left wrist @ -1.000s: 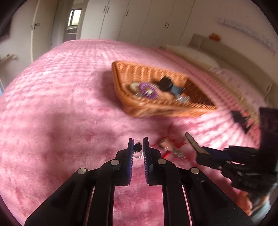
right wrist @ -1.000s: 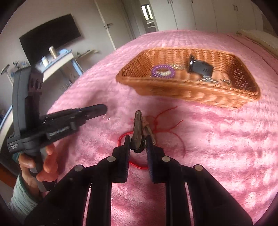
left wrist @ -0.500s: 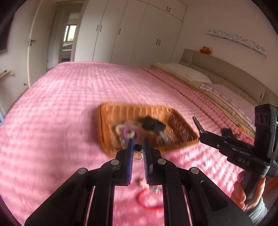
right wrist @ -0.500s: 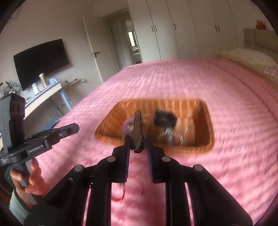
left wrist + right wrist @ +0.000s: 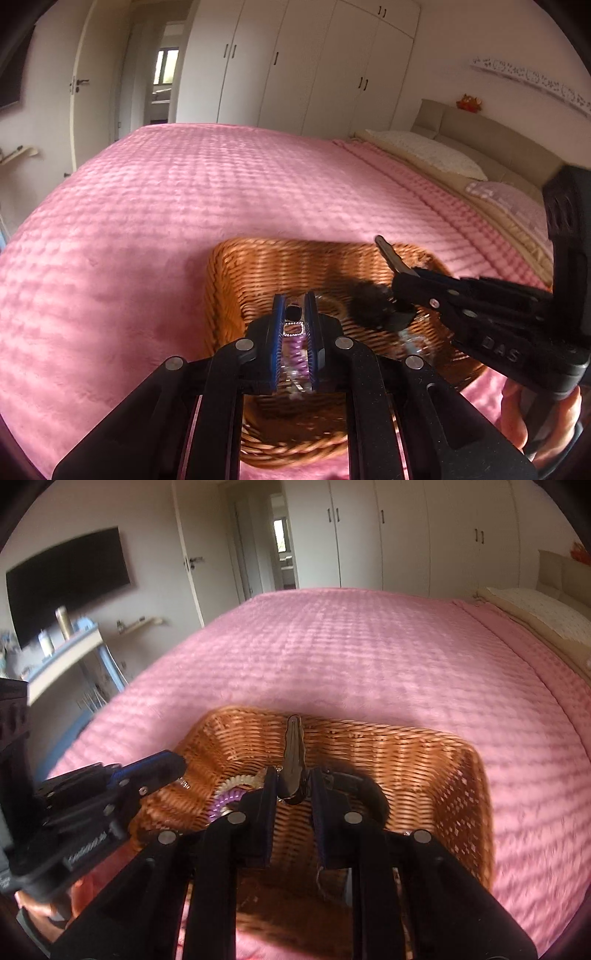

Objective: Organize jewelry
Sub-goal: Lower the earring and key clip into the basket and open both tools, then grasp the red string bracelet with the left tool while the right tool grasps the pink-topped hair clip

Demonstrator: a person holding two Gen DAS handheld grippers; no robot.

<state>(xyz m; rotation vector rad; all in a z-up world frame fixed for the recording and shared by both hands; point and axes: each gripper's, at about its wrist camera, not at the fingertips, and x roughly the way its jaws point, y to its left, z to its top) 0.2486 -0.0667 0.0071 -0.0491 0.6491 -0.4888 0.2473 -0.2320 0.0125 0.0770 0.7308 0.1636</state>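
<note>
A woven wicker basket (image 5: 229,280) (image 5: 436,760) sits on the pink bedspread. My left gripper (image 5: 294,306) is shut on a small ring with a dark stone (image 5: 293,313), held over the basket's inside. My right gripper (image 5: 293,779) is shut on a dark metal hair clip (image 5: 293,746), upright over the basket; it also shows in the left wrist view (image 5: 391,258). Inside the basket lie a purple coil bracelet (image 5: 225,797), a black fuzzy item (image 5: 369,304) and shiny pieces. The left gripper appears at the left of the right wrist view (image 5: 162,768).
The pink bedspread (image 5: 184,192) stretches all round the basket. Pillows (image 5: 436,155) and a headboard lie at the right. A shelf with bottles (image 5: 62,635) and a wall TV (image 5: 70,579) stand off the bed to the left. White wardrobes line the far wall.
Both grippers rose from the bedspread and moved forward over the basket, each keeping its item. The red cord left on the blanket has dropped out of view.
</note>
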